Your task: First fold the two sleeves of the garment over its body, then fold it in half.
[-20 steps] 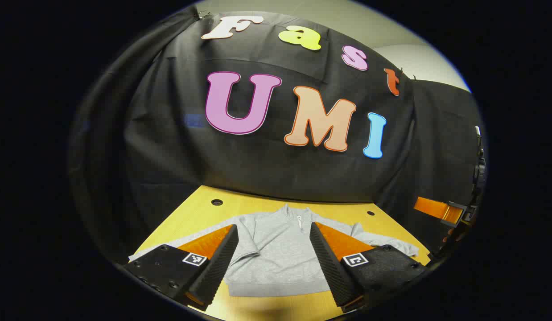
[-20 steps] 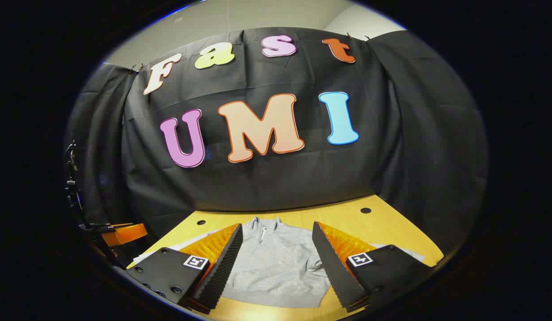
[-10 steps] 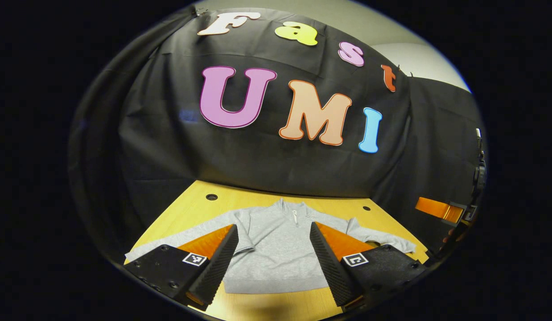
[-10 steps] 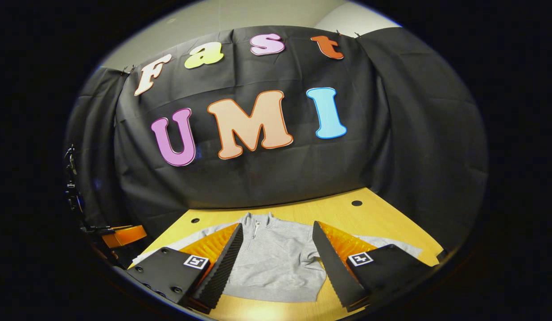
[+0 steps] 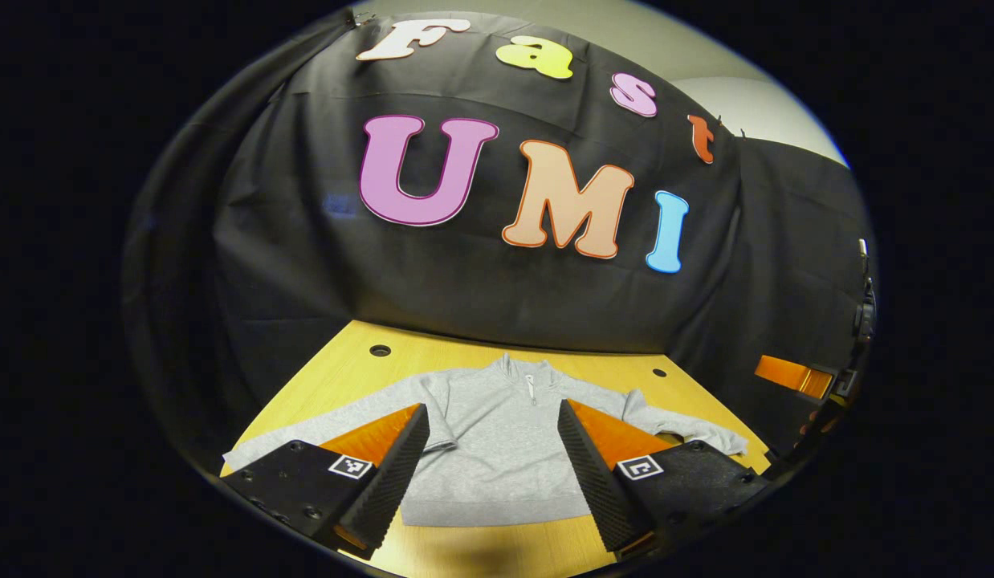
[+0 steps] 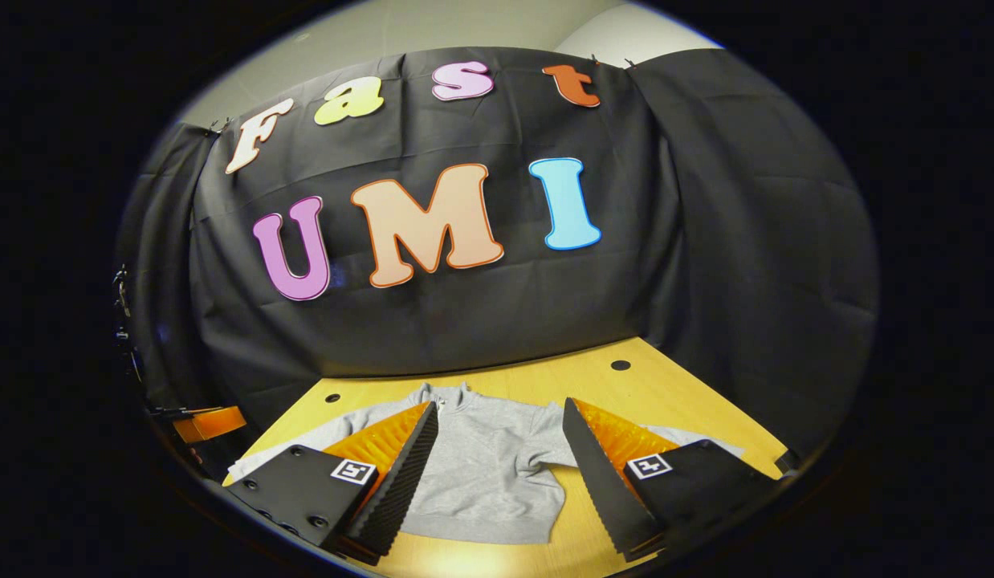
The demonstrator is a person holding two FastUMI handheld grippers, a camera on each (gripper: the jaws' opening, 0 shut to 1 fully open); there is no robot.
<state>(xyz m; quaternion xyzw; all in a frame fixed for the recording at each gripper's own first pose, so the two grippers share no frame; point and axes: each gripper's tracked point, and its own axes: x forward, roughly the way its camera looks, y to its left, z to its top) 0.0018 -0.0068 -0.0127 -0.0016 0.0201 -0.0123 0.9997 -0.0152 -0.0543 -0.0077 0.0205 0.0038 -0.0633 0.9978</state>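
A grey zip-neck sweatshirt lies flat on the wooden table, collar toward the booth wall, both sleeves spread out to the sides. My left gripper hovers open above its body near the hem. In the right gripper view the same sweatshirt lies below my right gripper, which is also open and holds nothing. The right sleeve runs to the table's right edge; the left sleeve passes behind my left finger. The other gripper shows at the far right of the left gripper view.
The table has small round holes near its back corners, one of them a hole at the back left. Black cloth walls the booth behind and at both sides. Bare wood lies in front of the hem and right of the sweatshirt.
Both grippers drew back and rose a little, so more of the sweatshirt and its sleeves shows. The right gripper also swung to the right. The garment has not moved.
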